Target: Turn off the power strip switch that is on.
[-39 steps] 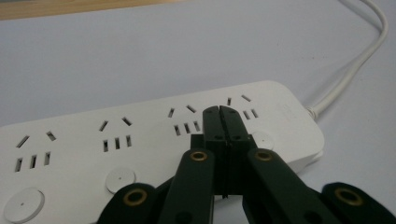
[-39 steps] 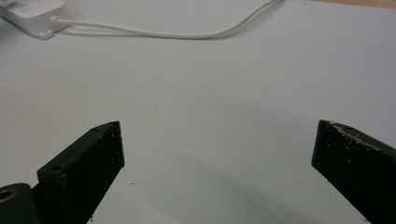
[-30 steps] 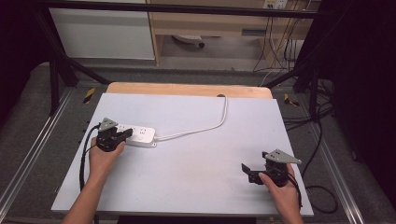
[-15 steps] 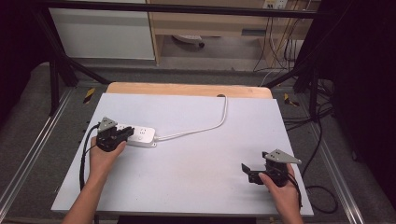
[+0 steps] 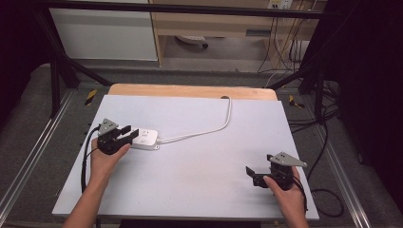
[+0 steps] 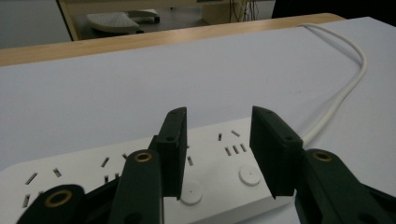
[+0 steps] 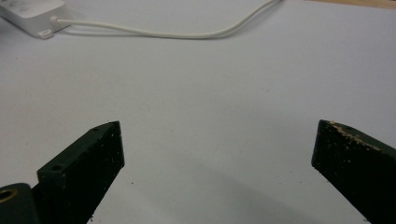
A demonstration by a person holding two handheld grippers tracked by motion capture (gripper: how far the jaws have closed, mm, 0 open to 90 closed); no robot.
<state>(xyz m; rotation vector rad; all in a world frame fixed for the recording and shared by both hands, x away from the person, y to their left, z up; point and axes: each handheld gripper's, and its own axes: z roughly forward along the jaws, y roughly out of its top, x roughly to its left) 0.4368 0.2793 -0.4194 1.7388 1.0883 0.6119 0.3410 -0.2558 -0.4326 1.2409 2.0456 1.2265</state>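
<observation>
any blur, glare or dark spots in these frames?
High view: even light on the table, surroundings dark, slightly soft. Left gripper view: the near jaws are soft, the power strip is sharper, no glare. Right gripper view: jaws throw a faint shadow, the cable is a bit soft.

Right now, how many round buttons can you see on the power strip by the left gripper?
2 on the power strip: one button beside the left gripper's near pad, one button between its pads. Others may be hidden.
</observation>
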